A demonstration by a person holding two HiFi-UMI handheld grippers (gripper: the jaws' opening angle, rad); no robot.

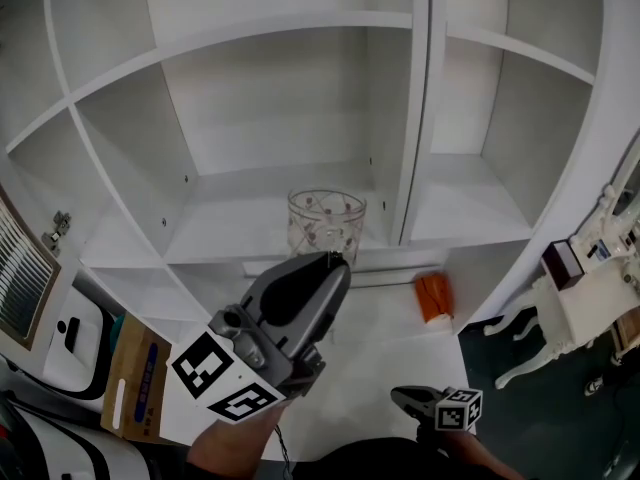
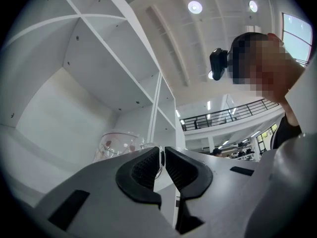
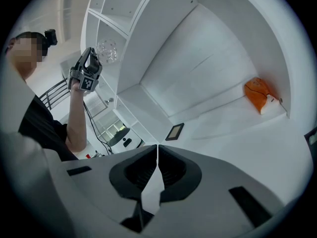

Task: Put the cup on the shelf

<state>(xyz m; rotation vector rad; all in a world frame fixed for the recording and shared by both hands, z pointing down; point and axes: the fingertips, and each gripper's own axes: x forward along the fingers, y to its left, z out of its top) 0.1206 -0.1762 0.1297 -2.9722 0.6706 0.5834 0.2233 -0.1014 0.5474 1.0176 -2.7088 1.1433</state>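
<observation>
A clear glass cup point(image 1: 326, 220) with a red pattern is in front of the middle compartment of the white shelf unit point(image 1: 250, 193). My left gripper point(image 1: 335, 260) is raised and shut on the cup's handle. In the left gripper view the thin glass handle sits between the pads point(image 2: 143, 167), with the cup body point(image 2: 119, 145) just beyond. I cannot tell whether the cup rests on the shelf board. The right gripper view shows the cup point(image 3: 107, 50) at the tip of the left gripper point(image 3: 88, 58). My right gripper point(image 1: 405, 398) hangs low, shut and empty point(image 3: 157, 152).
An orange object point(image 1: 433, 296) lies on the low shelf board to the right, also seen in the right gripper view point(image 3: 258, 94). A white ornate table point(image 1: 580, 308) stands at the right. A brown box point(image 1: 135, 383) and a white appliance point(image 1: 75, 343) are at the lower left.
</observation>
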